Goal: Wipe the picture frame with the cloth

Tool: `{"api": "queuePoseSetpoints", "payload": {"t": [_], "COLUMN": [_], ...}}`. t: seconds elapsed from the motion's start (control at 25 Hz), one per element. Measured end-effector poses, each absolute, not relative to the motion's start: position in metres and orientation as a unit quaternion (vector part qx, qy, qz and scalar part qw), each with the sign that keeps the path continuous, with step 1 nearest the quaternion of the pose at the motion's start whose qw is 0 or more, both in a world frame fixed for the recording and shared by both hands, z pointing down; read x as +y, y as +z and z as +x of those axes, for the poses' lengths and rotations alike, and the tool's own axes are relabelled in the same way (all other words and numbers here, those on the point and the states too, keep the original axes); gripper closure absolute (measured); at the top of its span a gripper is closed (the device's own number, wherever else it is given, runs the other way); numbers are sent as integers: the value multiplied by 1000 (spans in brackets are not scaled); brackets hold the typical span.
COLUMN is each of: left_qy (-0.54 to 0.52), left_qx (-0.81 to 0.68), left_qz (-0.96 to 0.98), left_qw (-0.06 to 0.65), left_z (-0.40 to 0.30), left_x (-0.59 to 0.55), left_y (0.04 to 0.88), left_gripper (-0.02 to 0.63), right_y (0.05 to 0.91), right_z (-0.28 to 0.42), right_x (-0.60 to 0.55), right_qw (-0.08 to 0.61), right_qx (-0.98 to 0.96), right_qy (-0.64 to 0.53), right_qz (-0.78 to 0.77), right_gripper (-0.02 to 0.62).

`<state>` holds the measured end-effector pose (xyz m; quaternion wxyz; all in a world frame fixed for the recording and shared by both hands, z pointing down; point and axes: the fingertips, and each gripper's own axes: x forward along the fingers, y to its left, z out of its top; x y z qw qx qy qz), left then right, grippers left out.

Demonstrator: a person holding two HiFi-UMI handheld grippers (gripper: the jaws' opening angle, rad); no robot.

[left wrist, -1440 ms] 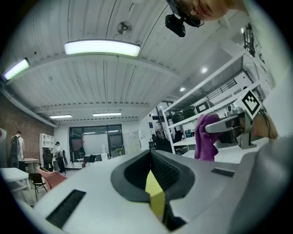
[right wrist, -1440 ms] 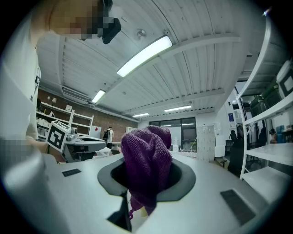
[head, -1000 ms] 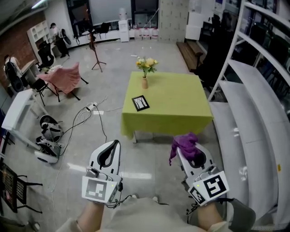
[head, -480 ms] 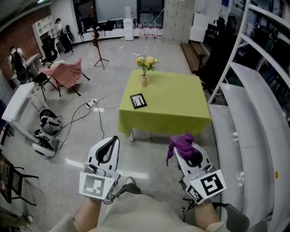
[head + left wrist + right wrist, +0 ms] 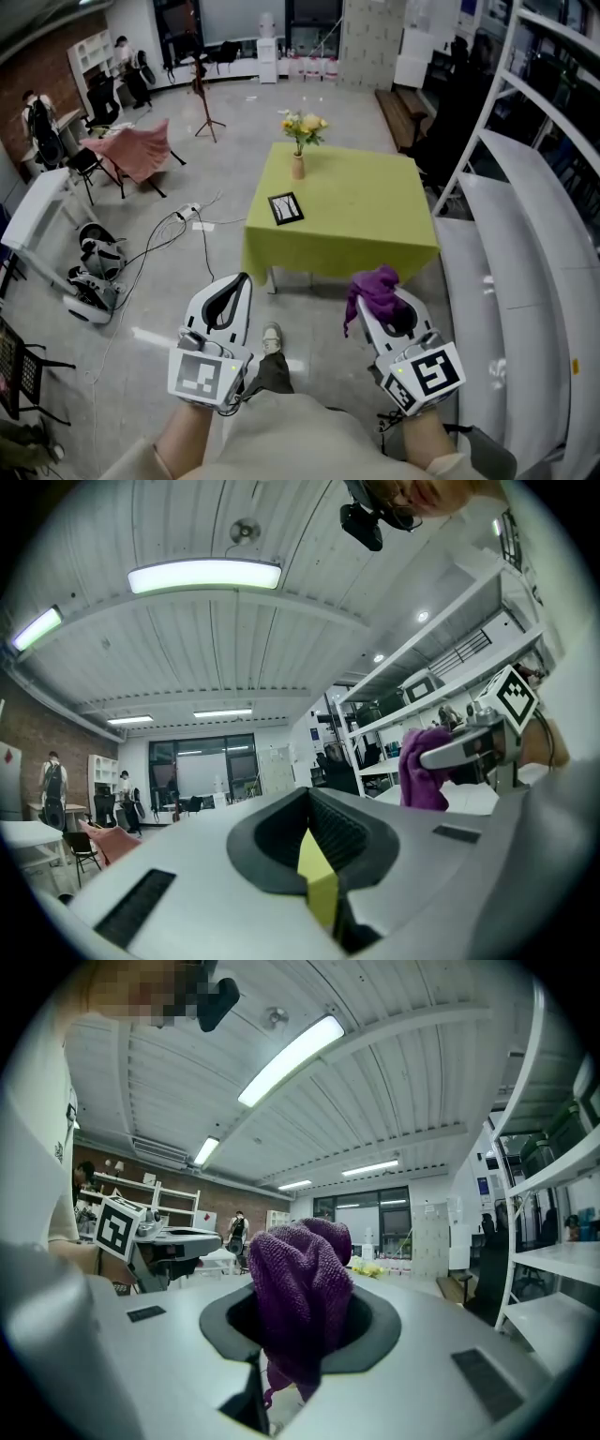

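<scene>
The picture frame (image 5: 288, 208) lies flat near the left edge of the green-covered table (image 5: 356, 216), a few steps ahead in the head view. My right gripper (image 5: 377, 302) is shut on a purple cloth (image 5: 373, 287), which bunches up over its jaw tips; the right gripper view shows the cloth (image 5: 300, 1293) pinched between the jaws and hanging below them. My left gripper (image 5: 240, 281) is shut with nothing in it, its jaws meeting in the left gripper view (image 5: 311, 803). Both grippers hang over the floor, short of the table.
A vase of yellow flowers (image 5: 299, 159) stands at the table's far left corner. White shelving (image 5: 525, 234) runs along the right. Cables (image 5: 173, 239) and a floor device (image 5: 89, 281) lie on the left. The person's shoe (image 5: 272, 337) shows between the grippers.
The person has stepped a little toward the table, and a shoe has come into view between the grippers. Both grippers stay shut, the right one still holding the cloth.
</scene>
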<state>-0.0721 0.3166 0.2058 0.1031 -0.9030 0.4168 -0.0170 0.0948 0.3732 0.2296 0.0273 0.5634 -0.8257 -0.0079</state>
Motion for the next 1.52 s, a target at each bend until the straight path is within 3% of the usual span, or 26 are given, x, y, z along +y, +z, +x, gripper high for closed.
{"api": "queuePoseSetpoints", "payload": {"t": [0.64, 1.52], "left_qy": [-35, -118], "left_qx": [414, 338], "left_qz": [-907, -934], "left_qw": [67, 0], "left_z": [-75, -77], "left_x": [183, -109], "left_y": [241, 311], "left_gripper": [598, 598], "right_y": [263, 304], "right_z": [88, 70], "right_x": [241, -56], "right_qw": [68, 114], "right_qx": [-828, -807], "right_qy": [25, 118], "right_qz": [556, 567], "right_gripper": [483, 483]}}
